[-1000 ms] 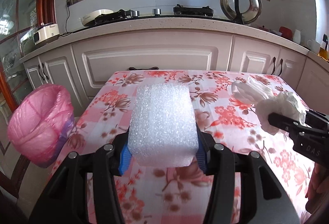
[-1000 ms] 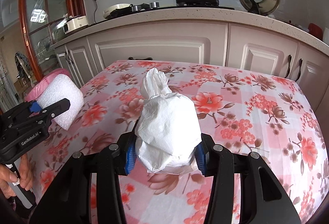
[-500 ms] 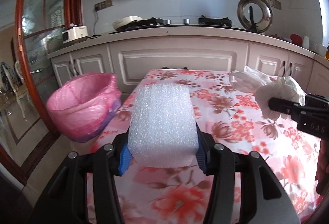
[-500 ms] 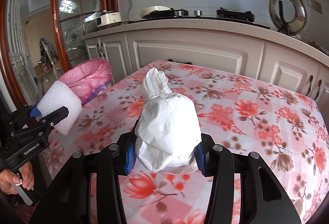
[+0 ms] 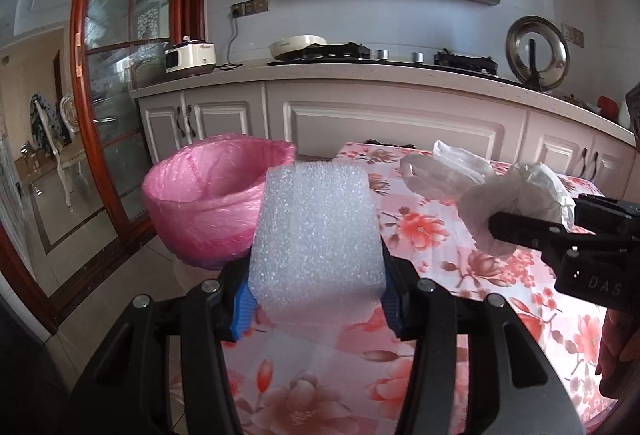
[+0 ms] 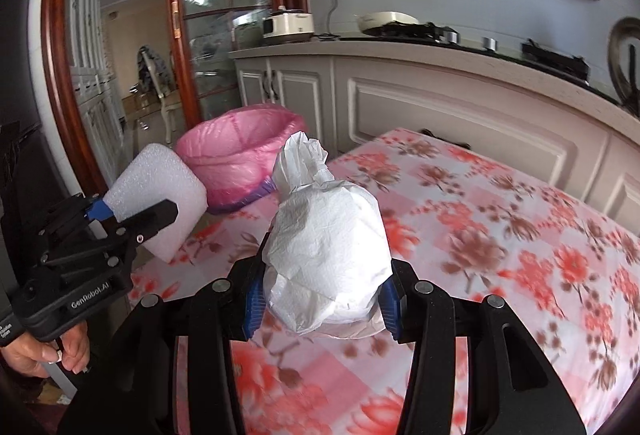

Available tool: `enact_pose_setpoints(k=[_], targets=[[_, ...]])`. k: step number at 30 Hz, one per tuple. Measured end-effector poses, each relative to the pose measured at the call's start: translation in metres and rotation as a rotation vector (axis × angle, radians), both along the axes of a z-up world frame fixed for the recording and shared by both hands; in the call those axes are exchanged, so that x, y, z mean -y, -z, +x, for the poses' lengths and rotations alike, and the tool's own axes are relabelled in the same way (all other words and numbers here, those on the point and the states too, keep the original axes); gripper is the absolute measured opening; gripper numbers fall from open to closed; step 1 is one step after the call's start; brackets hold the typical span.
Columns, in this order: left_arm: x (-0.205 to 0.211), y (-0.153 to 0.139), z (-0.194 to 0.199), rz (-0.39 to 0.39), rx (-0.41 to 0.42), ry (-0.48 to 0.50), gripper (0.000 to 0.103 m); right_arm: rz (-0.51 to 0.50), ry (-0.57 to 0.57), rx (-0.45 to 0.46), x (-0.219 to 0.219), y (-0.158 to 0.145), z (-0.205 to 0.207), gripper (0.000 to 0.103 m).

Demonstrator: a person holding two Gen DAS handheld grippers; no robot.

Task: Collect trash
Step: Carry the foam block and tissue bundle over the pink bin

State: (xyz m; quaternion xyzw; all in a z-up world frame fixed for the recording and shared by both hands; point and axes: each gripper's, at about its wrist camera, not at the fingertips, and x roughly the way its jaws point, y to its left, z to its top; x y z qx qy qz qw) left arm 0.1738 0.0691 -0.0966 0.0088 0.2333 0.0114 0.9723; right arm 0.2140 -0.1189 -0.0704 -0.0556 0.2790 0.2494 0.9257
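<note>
Both grippers have swung left toward the pink-lined round bin (image 5: 216, 195) | left gripper (image 5: 316, 299) clamps white foam block (image 5: 316, 235) beside bin; right gripper (image 6: 320, 299) clamps crumpled white plastic bag (image 6: 324, 255) over floral tablecloth (image 6: 500, 235) | risk: early release drops trash short of bin
</note>
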Motion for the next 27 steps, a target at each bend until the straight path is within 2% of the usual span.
enact_pose_setpoints(k=[6, 13, 27], targets=[[-0.037, -0.008, 0.009, 0.003, -0.012, -0.073, 0.05, 0.012, -0.085, 0.003, -0.045, -0.011, 0.029, 0.045], [-0.081, -0.02, 0.03, 0.012, -0.017, -0.14, 0.05, 0.045, -0.127, -0.013, -0.091, -0.021, 0.07, 0.045], [-0.141, -0.042, 0.1, 0.016, 0.008, -0.207, 0.05, 0.05, -0.145, -0.067, -0.149, -0.021, 0.145, 0.045]])
